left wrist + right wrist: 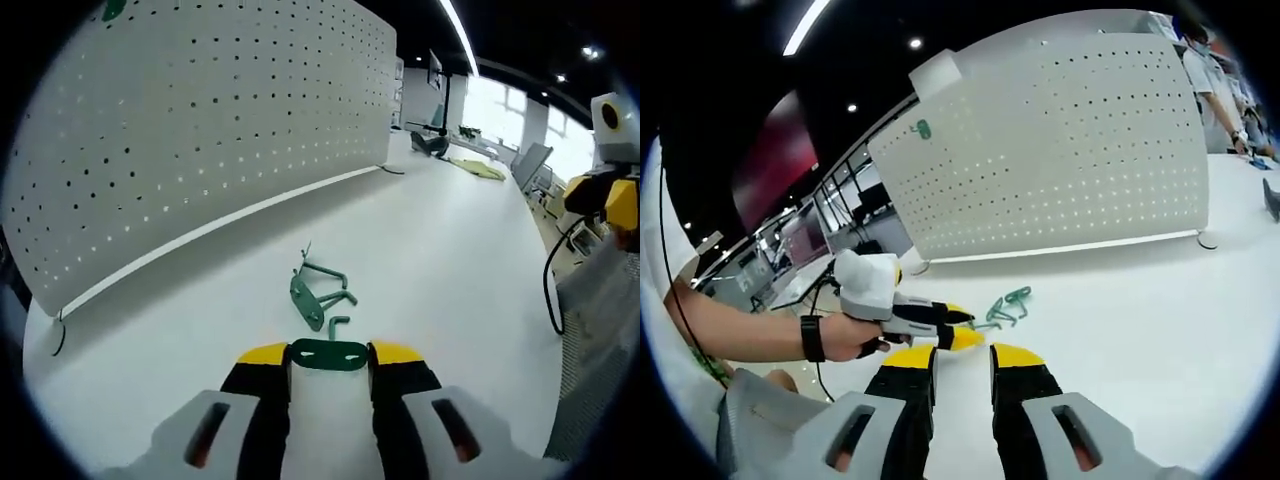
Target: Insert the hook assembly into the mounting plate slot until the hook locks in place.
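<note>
Yellow-tipped fingers of the left gripper (329,353) rise from the bottom of the left gripper view, pinching a flat green mounting plate (328,354) crosswise between their tips – the plate spans the gap, with two small holes showing in its face. Just beyond the fingertips, on the white desk (440,250), lies a loose cluster of green hook parts (320,288): a second flat plate standing on edge and a few bent wire hooks, touching or overlapping one another; which piece is which I cannot tell exactly. One small bent hook (338,323) lies between that cluster and the held plate, apart from the fingertips. Further ahead and to the left of the fingers a white pegboard (200,130) stands upright along the desk. Off to the right of the fingers the right gripper (608,195) shows at the edge, yellow and white.

In the right gripper view the right gripper (962,356) has its fingers spread, a clear gap between the yellow tips and nothing in it. Ahead and slightly left of them a person's hand (845,337), wearing a black wrist strap, holds the left gripper (962,328), whose yellow tips point towards the green hook parts (1005,305) on the desk (1140,320) – these lie beyond the right fingertips, near the left gripper's tips. Pegboard (1060,140) stands behind, with a small green piece (924,128) hung near its upper left corner
</note>
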Demonstrator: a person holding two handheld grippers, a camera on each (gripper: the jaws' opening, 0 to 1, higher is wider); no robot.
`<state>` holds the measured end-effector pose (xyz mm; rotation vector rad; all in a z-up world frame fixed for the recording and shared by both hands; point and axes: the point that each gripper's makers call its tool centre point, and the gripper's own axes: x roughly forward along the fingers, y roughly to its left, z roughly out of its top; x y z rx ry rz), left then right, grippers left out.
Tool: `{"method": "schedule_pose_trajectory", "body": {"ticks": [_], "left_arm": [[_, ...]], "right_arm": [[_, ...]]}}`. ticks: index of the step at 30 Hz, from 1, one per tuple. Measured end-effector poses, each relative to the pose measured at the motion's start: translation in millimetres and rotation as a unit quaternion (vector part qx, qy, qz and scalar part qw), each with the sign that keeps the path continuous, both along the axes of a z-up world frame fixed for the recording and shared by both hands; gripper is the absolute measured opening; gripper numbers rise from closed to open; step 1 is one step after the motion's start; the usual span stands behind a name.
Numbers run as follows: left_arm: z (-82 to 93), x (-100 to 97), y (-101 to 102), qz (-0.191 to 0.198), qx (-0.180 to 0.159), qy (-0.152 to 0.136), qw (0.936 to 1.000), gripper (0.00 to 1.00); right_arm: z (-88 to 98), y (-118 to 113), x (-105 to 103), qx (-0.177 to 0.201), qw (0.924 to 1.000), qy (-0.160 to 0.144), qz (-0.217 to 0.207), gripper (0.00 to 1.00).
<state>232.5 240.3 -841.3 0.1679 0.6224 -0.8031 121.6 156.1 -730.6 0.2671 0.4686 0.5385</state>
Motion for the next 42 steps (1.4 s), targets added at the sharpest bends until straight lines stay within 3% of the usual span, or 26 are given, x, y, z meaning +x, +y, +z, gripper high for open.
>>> {"method": "schedule_pose_trajectory", "body": {"ticks": [6,10,12,19,27,38,42], "left_arm": [[9.7,-2.3,3.7,0.012,-0.026,0.011,0.9995,0.31],[18.5,-6.5,4.2,0.030,-0.063,0.035,0.9969,0.30],[19.5,-8.1,8.1,0.043,-0.061,0.044,0.9963,0.30],[33.0,-18.8,7.8,0.039,-0.081,0.048,0.9948,0.30],[49.7,-32.5,6.1,0.051,-0.123,0.069,0.9886,0.30],[67.3,-55.2,-1.7,0.044,-0.154,0.090,0.9829,0.30],[74.8,-65.8,-7.3,0.039,-0.179,0.110,0.9769,0.30]], "right_arm": [[1.7,4.4,-0.3,0.001,1.0000,-0.002,0.006,0.20],[3.6,6.0,-0.3,0.001,0.9999,-0.005,0.011,0.20],[5.1,6.4,0.0,0.001,0.9999,-0.009,0.013,0.20],[7.9,10.0,0.3,-0.001,0.9996,-0.012,0.023,0.20],[11.1,13.1,-2.5,-0.005,0.9991,-0.019,0.039,0.21],[14.3,13.5,-5.6,-0.007,0.9984,-0.029,0.048,0.22],[13.1,14.6,-8.0,-0.007,0.9982,-0.031,0.050,0.22]]}}
